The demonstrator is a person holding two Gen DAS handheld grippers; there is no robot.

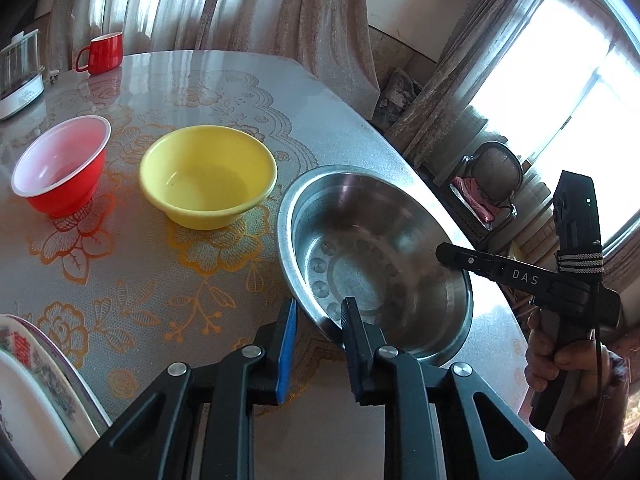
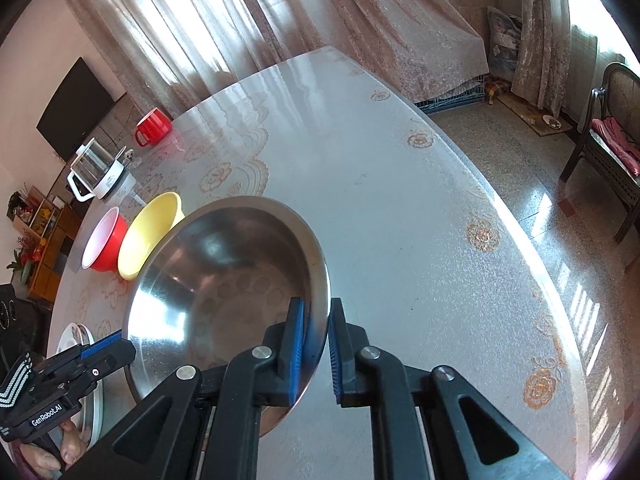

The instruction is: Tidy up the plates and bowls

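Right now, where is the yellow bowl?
The yellow bowl sits on the table, between the red bowl on its left and the big metal bowl on its right, in the left wrist view.

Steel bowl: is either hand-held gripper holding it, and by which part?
Right hand-held gripper clamps the steel bowl by its near rim. Left hand-held gripper straddles the opposite rim; pad contact unclear.

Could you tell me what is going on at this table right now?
A person works a hand-held gripper in each hand on a steel bowl. The right hand-held gripper is clamped on its rim; the left hand-held gripper straddles the opposite rim. A yellow bowl and red bowl sit apart beside it on the table.
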